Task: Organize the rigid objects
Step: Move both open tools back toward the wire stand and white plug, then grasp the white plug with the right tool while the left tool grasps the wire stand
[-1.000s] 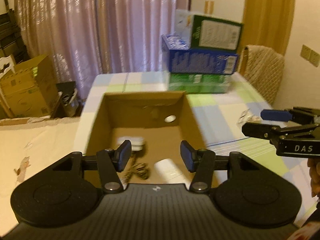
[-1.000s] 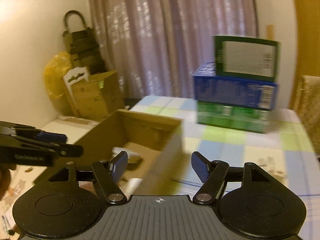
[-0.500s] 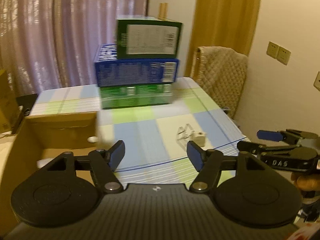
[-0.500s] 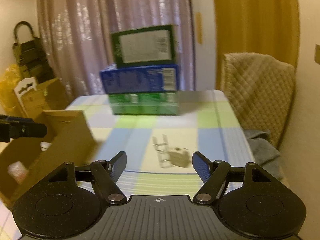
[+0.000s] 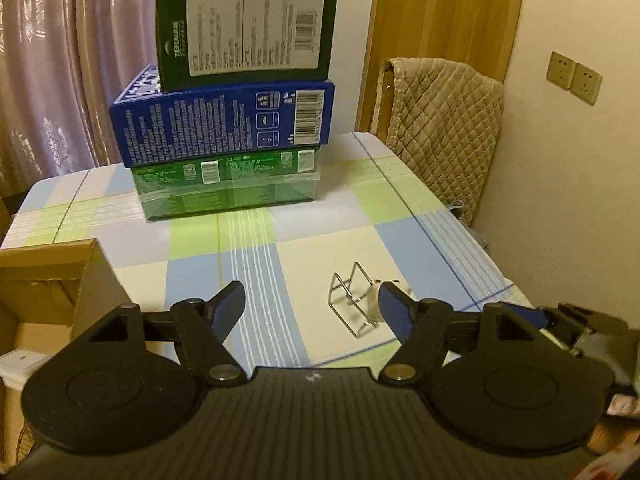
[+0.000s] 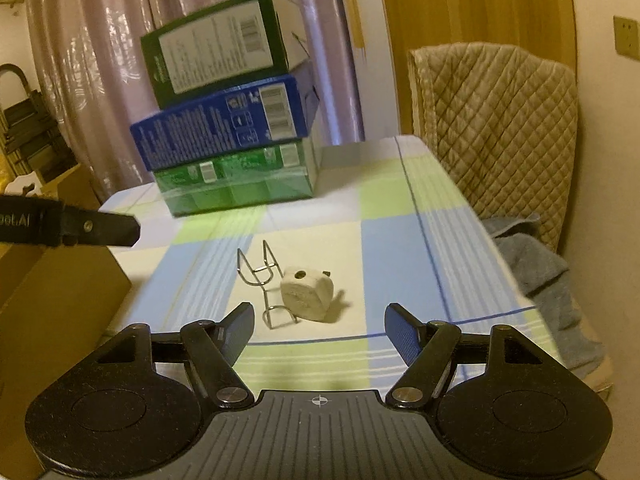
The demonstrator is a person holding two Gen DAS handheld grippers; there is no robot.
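Observation:
A bent wire stand (image 6: 260, 280) and a white plug adapter (image 6: 307, 295) lie side by side on the checked tablecloth (image 6: 400, 240). My right gripper (image 6: 319, 334) is open and empty, just short of them, with the adapter between its fingers' lines. My left gripper (image 5: 312, 310) is open and empty; the wire stand (image 5: 352, 304) shows near its right finger, which partly hides the adapter. The open cardboard box (image 5: 52, 280) stands at the left with a white item (image 5: 20, 364) inside.
Three stacked cartons, dark green (image 5: 244, 36) on blue (image 5: 224, 124) on green (image 5: 228, 184), stand at the table's far side. A chair with a quilted cover (image 6: 496, 120) and a blue-grey cloth (image 6: 536, 272) are at the right edge.
Both grippers have swung right, away from the cardboard box, and now face the wire stand and adapter. Both have moved closer to them. Both stay open.

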